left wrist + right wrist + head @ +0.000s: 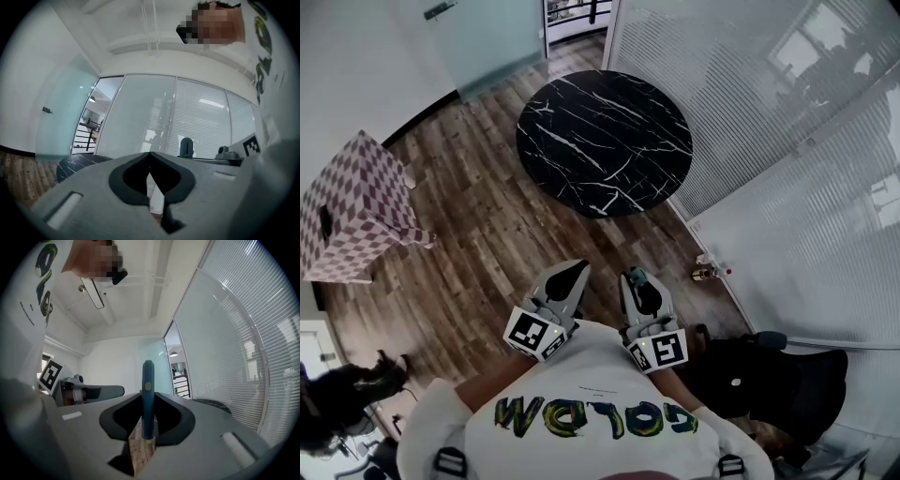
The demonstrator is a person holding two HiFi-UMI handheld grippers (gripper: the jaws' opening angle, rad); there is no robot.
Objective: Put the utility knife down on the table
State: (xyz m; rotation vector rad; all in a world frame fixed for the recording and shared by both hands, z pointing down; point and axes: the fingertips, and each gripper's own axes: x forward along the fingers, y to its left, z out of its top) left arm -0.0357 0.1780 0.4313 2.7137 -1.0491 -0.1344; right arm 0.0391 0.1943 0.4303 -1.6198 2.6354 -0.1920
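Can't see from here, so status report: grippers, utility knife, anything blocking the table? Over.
Left gripper jaws together, empty. Right gripper shut on utility knife, upright between jaws. Black round table ahead, bare floor between.

The table (605,141) stands far off on the floor (478,234), just beside the blinds wall (787,187) at right, the box (356,211) well apart at left, and near, side by side, left gripper (575,272) and right gripper (636,277), the utility knife (147,399) upright between the latter's jaws.
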